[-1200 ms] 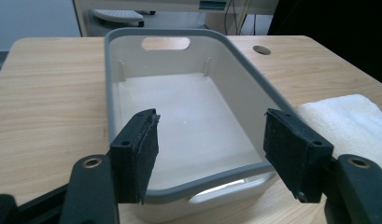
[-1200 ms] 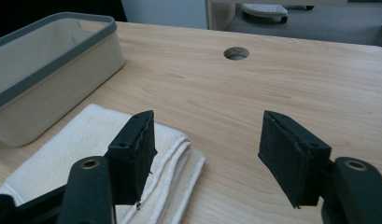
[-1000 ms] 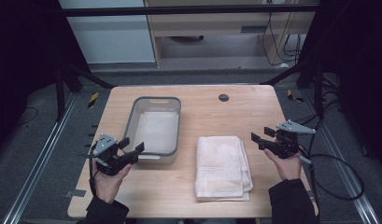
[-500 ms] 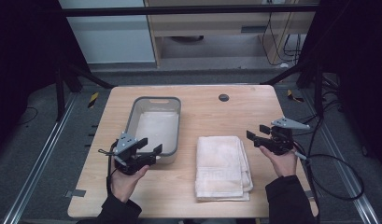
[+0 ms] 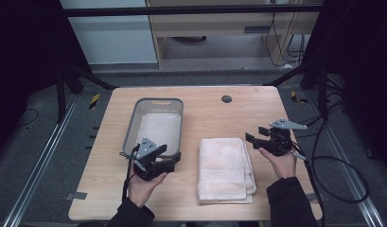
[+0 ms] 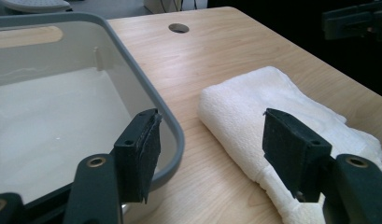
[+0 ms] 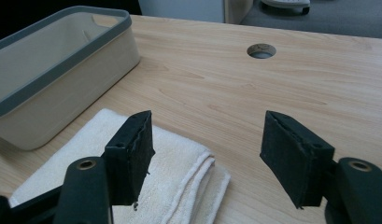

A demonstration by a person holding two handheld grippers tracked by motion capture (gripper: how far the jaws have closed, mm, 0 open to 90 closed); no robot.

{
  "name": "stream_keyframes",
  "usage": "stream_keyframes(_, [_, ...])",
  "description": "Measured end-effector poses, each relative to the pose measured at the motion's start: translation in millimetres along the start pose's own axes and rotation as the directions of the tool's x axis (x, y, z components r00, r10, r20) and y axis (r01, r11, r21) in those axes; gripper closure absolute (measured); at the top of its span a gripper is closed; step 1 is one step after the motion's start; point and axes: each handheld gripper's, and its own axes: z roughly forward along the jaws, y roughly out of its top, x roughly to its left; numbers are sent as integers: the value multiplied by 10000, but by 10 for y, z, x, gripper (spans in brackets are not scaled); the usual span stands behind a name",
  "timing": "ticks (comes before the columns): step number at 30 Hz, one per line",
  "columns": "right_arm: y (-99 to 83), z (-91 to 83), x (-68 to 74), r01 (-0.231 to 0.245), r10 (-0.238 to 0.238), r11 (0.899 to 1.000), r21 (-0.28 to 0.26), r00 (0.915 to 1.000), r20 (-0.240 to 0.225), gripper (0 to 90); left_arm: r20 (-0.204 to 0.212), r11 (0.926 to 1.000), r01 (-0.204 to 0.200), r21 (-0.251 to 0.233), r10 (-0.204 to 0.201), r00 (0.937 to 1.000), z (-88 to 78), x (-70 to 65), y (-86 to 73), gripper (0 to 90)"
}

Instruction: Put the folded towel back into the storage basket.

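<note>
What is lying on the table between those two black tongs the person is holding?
A folded white towel lies on the table between the left tongs and the right tongs, plain in the high view.

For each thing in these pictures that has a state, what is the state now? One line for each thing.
towel: folded, lying flat on the table, not gripped.
bin: upright, no lid, nothing inside.
left gripper: open, holding nothing, by the bin's near corner and pointing toward the towel.
right gripper: open, holding nothing, by the towel's right edge.
table hole: uncovered, nothing through it.
</note>
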Motion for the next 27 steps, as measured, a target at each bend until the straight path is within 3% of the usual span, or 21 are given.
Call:
stream_keyframes(15, [-45, 137, 39, 75, -74, 9999, 150, 9999, -93, 302, 573, 9964, -497, 685, 458, 9973, 188, -279, -159, 370])
stream_keyframes(27, [-153, 325, 101, 445, -444, 9944, 959, 9990, -40, 288, 738, 9866, -854, 1389, 757, 9944, 369, -429, -297, 371])
